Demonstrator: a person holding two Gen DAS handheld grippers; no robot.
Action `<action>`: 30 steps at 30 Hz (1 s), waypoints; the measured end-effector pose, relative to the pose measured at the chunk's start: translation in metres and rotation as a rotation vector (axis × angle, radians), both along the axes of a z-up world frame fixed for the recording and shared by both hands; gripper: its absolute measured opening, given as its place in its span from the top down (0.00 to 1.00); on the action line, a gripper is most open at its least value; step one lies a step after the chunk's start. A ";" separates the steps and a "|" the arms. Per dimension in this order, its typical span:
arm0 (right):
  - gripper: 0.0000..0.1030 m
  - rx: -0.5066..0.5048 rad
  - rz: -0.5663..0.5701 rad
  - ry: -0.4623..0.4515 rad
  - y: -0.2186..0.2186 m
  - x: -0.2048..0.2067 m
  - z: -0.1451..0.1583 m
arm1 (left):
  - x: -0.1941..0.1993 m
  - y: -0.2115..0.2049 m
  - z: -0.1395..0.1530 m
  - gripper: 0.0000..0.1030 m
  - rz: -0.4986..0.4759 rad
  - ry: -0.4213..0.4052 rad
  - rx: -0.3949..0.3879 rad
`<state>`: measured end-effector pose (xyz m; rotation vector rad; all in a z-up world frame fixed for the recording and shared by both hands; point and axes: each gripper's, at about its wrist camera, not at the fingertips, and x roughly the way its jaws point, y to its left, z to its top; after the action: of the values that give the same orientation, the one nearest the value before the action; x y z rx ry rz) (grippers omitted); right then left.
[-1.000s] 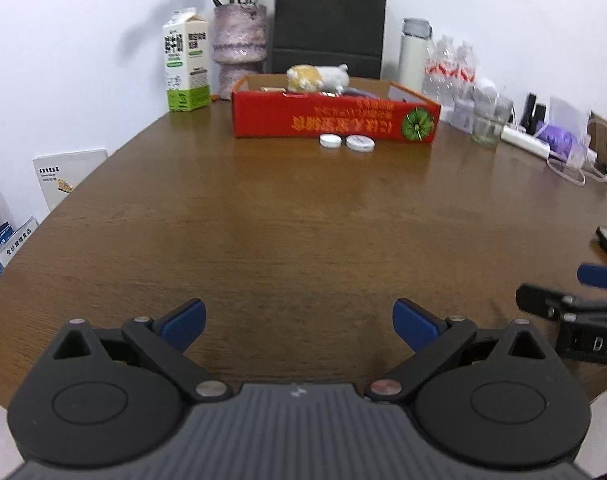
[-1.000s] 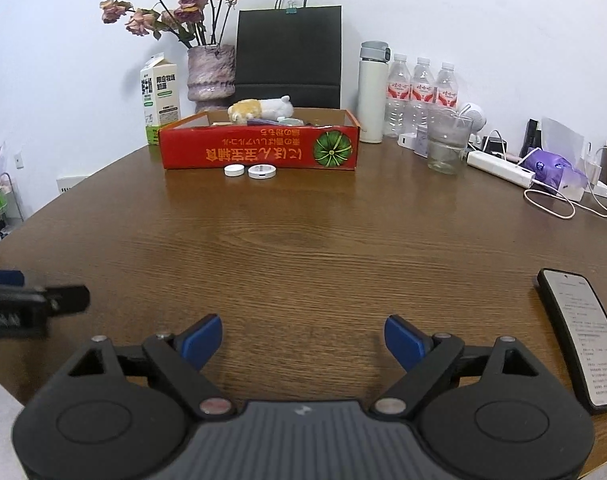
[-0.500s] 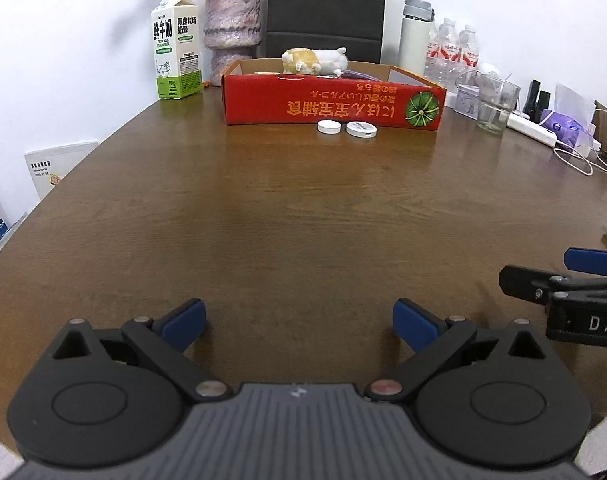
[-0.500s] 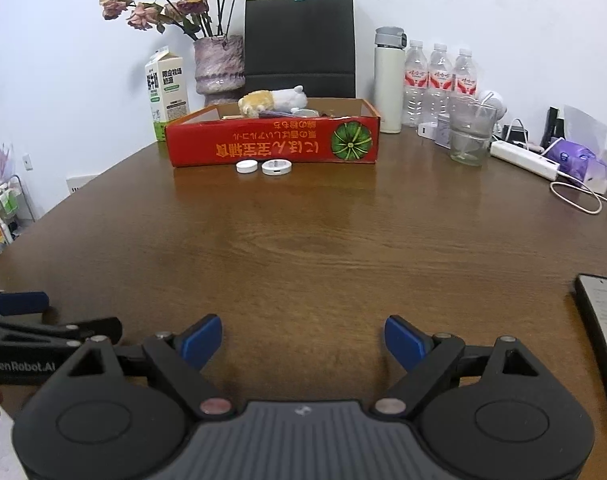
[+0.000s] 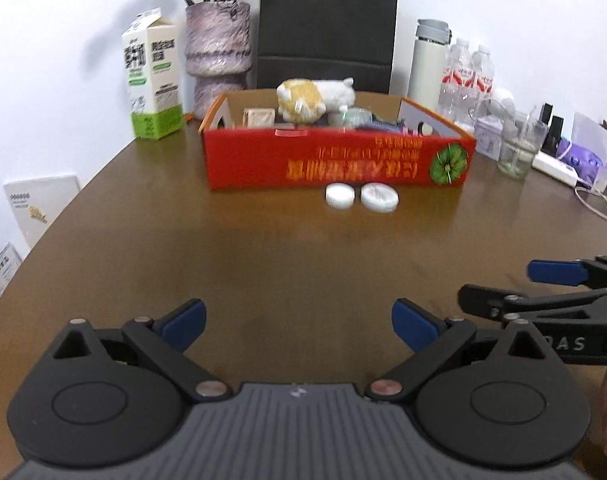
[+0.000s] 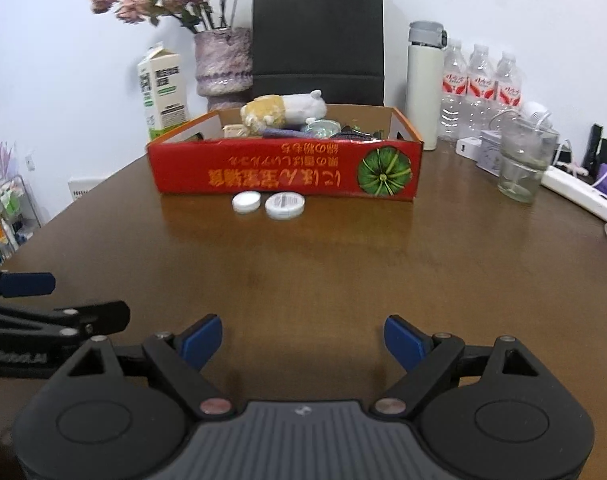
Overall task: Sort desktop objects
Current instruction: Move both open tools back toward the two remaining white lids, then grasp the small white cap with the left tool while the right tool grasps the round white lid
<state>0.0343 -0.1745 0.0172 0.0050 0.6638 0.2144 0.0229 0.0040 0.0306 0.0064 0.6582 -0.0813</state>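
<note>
1. My left gripper [image 5: 299,326]: fingers spread wide, nothing btwn them, just bare table [image 5: 263,264] under the tips. Free to grab.
2. My right gripper [image 6: 303,340]: same, fingers apart, empty, so either hand can take the next item.
3. Two white round lids [image 6: 267,204] sit side by side, well ahead of both sets of fingers, touching or nearly touching the front wall of the red box [image 6: 283,172].
4. Box already holds a plush toy [image 6: 283,110] & other bits, so I'd say it's the sorting bin; lids prob. go in next.
5. Both grippers point at the lids/box.
</note>
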 end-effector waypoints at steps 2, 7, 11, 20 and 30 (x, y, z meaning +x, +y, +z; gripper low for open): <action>0.17 0.002 0.012 0.002 0.002 0.020 0.002 | 0.021 -0.001 0.002 0.04 -0.014 -0.003 0.015; 0.28 -0.016 0.042 0.014 0.009 0.063 0.000 | 0.071 0.003 -0.002 0.12 -0.064 0.037 0.006; 0.33 -0.003 0.086 0.039 0.013 0.097 -0.006 | 0.100 0.012 -0.007 0.15 -0.134 0.061 -0.023; 0.57 -0.021 0.140 0.003 0.026 0.145 -0.016 | 0.135 0.011 -0.022 0.20 -0.243 0.062 -0.090; 0.64 -0.009 0.056 -0.002 -0.006 0.136 -0.010 | 0.159 -0.015 -0.023 0.45 -0.217 0.040 -0.084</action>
<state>0.1708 -0.1800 0.0075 -0.0228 0.6630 0.2649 0.1823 -0.0107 0.0071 -0.0045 0.6925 -0.3187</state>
